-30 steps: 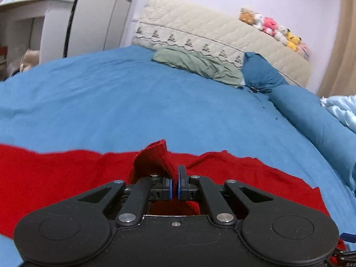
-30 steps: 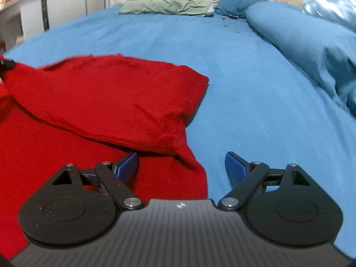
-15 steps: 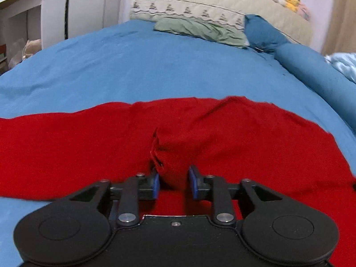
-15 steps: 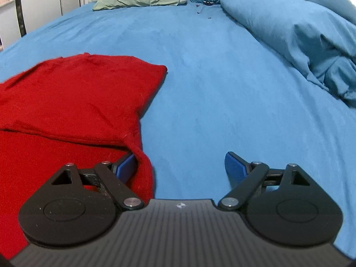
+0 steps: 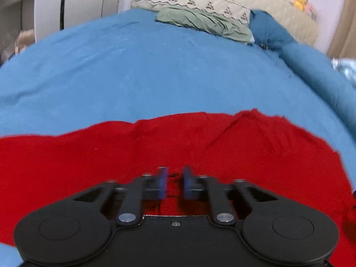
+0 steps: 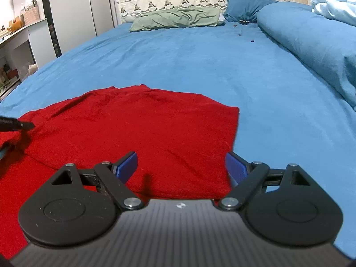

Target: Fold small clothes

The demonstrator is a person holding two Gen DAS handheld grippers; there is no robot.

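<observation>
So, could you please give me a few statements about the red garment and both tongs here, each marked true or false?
1. The red knit garment lies on the blue bedsheet. True.
2. The right tongs are clamped on the garment. False: their jaws stand wide open.
3. The left tongs hold a lifted fold of cloth. False: the jaws are slightly apart with nothing pinched.
4. A green pillow lies by the headboard. True.

Left claw (image 5: 174, 183): blue pads parted by a narrow gap, nothing between them, held low and level, pointing forward. Right claw (image 6: 181, 166): pads spread wide, empty, held low, pointing forward, tip of the left one visible at its far left.
</observation>
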